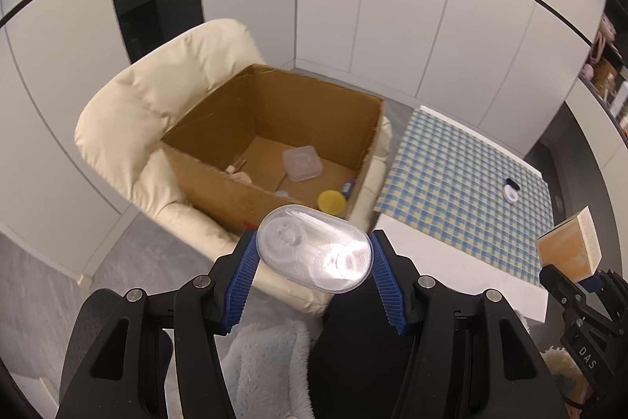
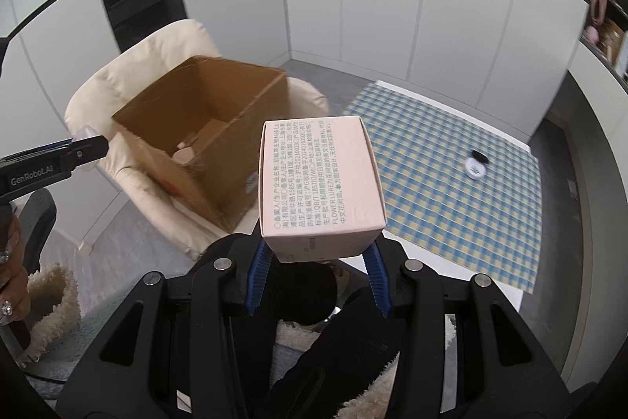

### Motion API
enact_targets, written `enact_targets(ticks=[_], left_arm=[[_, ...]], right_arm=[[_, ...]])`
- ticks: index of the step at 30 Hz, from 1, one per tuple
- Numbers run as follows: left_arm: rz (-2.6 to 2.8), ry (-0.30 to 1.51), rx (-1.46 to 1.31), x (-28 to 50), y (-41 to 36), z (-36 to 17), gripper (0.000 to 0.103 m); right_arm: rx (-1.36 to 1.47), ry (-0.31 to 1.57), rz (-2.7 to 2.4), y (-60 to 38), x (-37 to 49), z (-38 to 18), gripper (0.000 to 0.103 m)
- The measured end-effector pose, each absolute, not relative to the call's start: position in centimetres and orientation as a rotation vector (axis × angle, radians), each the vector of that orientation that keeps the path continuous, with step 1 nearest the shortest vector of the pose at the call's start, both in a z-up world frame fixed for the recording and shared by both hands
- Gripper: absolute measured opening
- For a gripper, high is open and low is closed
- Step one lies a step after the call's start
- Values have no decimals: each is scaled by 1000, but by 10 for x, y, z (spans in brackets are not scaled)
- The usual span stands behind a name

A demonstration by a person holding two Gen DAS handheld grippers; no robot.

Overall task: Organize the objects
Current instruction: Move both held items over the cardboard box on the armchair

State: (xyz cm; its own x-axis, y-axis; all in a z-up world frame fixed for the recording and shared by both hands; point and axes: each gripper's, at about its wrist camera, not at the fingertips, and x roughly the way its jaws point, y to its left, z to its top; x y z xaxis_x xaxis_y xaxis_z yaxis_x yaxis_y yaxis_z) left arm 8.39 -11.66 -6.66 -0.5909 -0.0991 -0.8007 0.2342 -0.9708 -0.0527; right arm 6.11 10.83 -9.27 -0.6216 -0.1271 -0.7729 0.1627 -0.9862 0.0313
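My left gripper [image 1: 314, 246] is shut on a clear oval plastic case [image 1: 314, 249], held in the air just short of the open cardboard box [image 1: 219, 191]. The box rests on a cream armchair [image 1: 157, 105] and holds a clear square container [image 1: 302, 163], a yellow lid [image 1: 331, 201] and a few small items. My right gripper [image 2: 318, 254] is shut on a pale pink carton [image 2: 320, 183] printed with text, held to the right of the cardboard box [image 2: 188, 163]. That carton [image 1: 567, 248] also shows at the right edge of the left wrist view.
A table with a blue and yellow checked cloth [image 1: 471, 183] stands right of the armchair, with a small white jar and black lid [image 1: 511, 191] on it. White wall panels surround the corner. Grey carpet lies below. A person's hand [image 2: 11, 285] holds the left tool.
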Motion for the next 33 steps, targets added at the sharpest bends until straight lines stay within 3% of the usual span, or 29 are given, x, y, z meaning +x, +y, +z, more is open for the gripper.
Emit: enact_targets(ticks=[29, 33], left_arm=[[-2545, 280, 1329, 57, -182, -62, 57], [-2552, 213, 1336, 38, -184, -62, 57]], right_arm=[[1207, 232, -2546, 34, 23, -92, 46], [1192, 252, -2526, 20, 8, -93, 46]])
